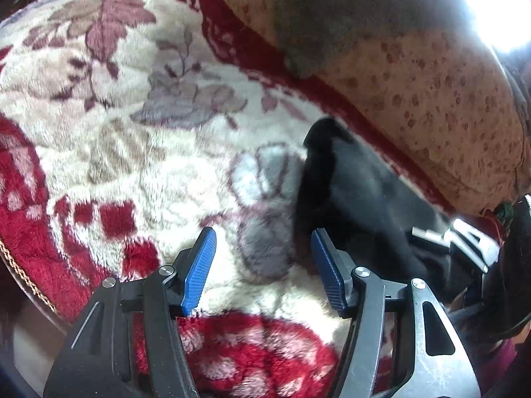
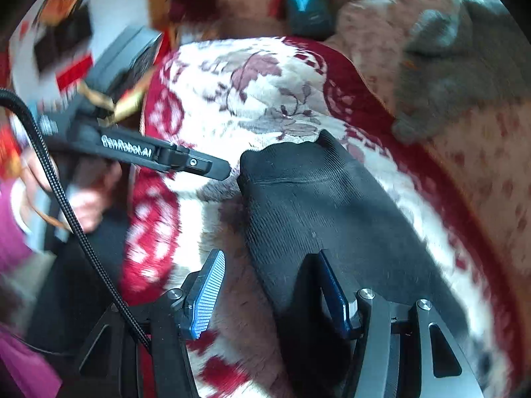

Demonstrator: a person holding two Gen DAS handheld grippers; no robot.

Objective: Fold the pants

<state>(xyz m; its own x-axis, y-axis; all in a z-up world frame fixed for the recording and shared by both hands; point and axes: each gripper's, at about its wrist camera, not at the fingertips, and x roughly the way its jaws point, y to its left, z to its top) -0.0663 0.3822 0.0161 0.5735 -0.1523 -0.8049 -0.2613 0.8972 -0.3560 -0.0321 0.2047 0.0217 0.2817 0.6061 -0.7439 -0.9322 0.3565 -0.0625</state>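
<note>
The black pants (image 2: 305, 205) lie folded in a narrow strip on a fluffy cream and red floral blanket (image 2: 265, 76). In the left wrist view the pants (image 1: 351, 192) lie to the right of my left gripper (image 1: 262, 242), which is open and empty above the blanket (image 1: 132, 132). My right gripper (image 2: 270, 265) is open, its jaws apart, with the near end of the pants lying between the fingers. The left gripper also shows in the right wrist view (image 2: 219, 169), its tip just left of the pants' far end.
A brown spotted cushion (image 1: 431, 99) with a grey cloth (image 1: 332, 20) on it borders the blanket at the right. Boxes and a black case (image 2: 126, 56) stand at the far left of the right wrist view. A person's hand (image 2: 83, 195) holds the left gripper.
</note>
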